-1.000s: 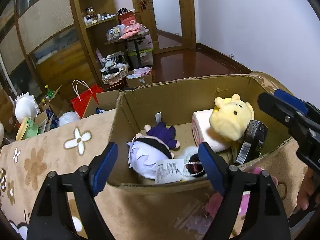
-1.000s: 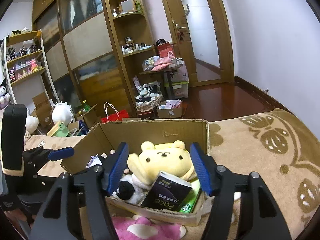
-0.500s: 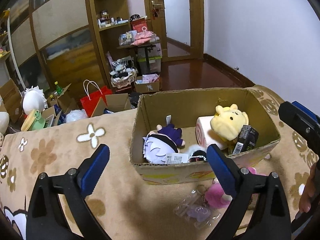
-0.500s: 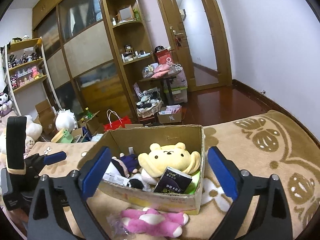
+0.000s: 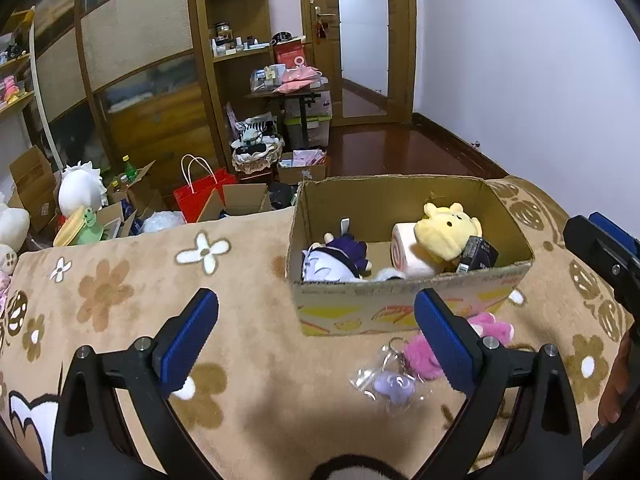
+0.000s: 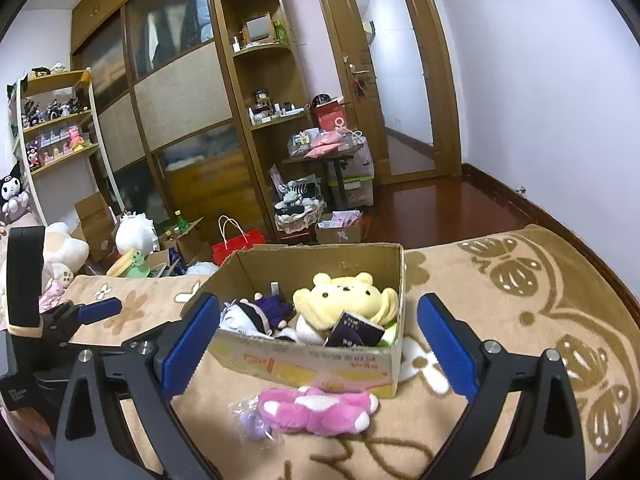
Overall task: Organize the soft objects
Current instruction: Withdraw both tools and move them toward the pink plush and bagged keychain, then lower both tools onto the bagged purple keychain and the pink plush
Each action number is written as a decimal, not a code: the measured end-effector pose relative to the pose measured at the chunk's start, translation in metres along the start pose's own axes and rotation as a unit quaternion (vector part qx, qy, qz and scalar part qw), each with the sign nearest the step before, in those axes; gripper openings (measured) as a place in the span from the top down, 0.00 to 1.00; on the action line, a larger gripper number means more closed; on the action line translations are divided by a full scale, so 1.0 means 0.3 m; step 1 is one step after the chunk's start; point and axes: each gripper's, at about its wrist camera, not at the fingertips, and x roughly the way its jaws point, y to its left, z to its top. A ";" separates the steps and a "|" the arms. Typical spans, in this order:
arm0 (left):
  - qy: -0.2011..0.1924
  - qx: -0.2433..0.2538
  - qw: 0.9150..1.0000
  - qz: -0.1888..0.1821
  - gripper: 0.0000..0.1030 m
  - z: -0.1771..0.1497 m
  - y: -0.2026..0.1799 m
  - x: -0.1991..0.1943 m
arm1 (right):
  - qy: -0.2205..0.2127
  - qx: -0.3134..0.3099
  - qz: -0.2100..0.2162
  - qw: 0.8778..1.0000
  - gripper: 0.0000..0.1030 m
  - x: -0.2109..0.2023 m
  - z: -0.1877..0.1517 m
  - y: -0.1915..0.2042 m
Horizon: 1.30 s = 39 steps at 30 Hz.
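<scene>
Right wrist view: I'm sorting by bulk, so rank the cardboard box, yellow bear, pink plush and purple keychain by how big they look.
1. Cardboard box, clearly largest.
2. Yellow bear and pink plush look alike; the bear is partly hidden in the box and the plush lies nearer the camera, so no ranking.
3. Purple keychain, smallest.

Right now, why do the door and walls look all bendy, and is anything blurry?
Left wrist view: fisheye lens bows the wooden door, dark corners. Right wrist view: same bending, door curves; brown cardboard box and pink plush toy stay sharp.
</scene>
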 end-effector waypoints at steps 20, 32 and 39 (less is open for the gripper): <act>0.051 -0.005 0.999 -0.009 0.05 -0.088 -0.008 -0.031 | 0.010 0.011 -0.014 1.000 0.00 -0.103 -0.055 -0.014; 0.121 -0.002 0.992 -0.024 0.05 -0.134 -0.039 0.138 | 0.064 0.017 -0.007 0.998 0.00 0.051 -0.133 -0.028; 0.150 -0.010 0.988 -0.028 0.05 -0.159 -0.044 0.219 | 0.091 0.023 -0.006 0.996 0.00 0.148 -0.178 -0.037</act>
